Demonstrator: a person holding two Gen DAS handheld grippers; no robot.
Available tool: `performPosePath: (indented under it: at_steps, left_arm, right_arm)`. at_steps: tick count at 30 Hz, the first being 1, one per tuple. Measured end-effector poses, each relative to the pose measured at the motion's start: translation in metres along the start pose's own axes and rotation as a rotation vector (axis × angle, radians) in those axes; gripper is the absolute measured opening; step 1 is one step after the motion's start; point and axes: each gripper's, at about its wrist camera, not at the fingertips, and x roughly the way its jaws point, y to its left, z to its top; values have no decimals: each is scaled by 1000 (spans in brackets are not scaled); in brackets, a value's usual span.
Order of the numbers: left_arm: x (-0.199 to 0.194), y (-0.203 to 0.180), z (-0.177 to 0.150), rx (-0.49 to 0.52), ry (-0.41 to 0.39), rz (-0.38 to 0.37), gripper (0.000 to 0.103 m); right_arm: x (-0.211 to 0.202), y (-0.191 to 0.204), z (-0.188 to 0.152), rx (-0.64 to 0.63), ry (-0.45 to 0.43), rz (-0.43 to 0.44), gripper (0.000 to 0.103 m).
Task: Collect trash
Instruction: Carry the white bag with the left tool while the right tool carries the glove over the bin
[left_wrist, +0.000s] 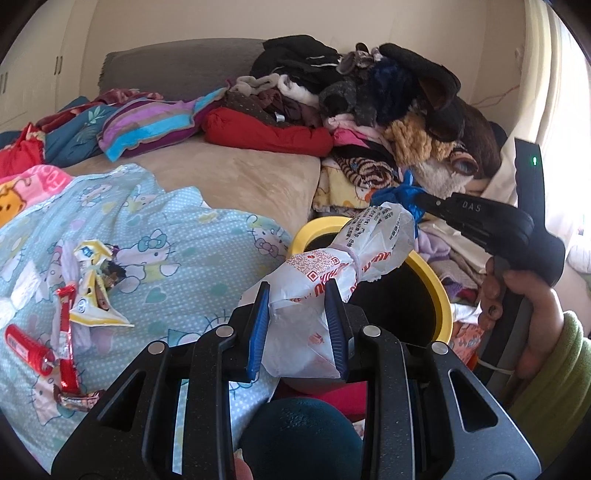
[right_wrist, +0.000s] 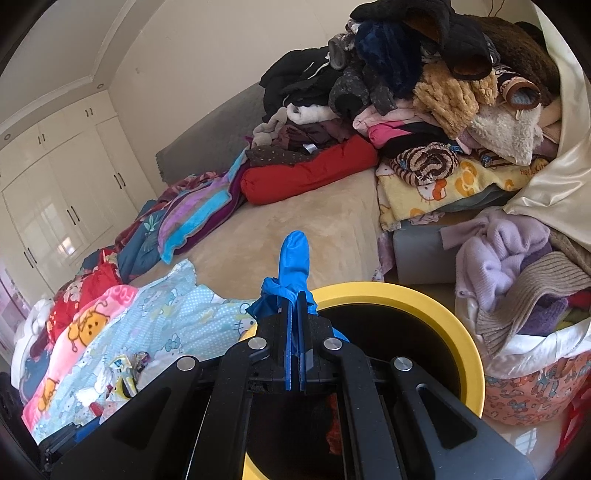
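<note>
Left hand-held gripper clamps a white wrapper above the yellow-rimmed bin; right hand-held gripper pinches blue plastic at its rim.

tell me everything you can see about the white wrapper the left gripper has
The white wrapper is crinkled, thin plastic or paper, printed with red text, a QR code and black characters. It is twisted narrow in the middle and flares at the far end. The left gripper clamps its near end between blue pads, holding it tilted up and to the right over the yellow-rimmed bin.

Wrappers on bed, bin to their right.
</note>
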Motion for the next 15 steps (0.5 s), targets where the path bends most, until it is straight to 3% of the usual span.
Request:
performPosePath:
  at_steps: [15]
  left_arm:
    - [39, -45, -3, 146, 86, 10, 23]
  right_arm:
    - [6, -29, 0, 43, 24, -48, 3]
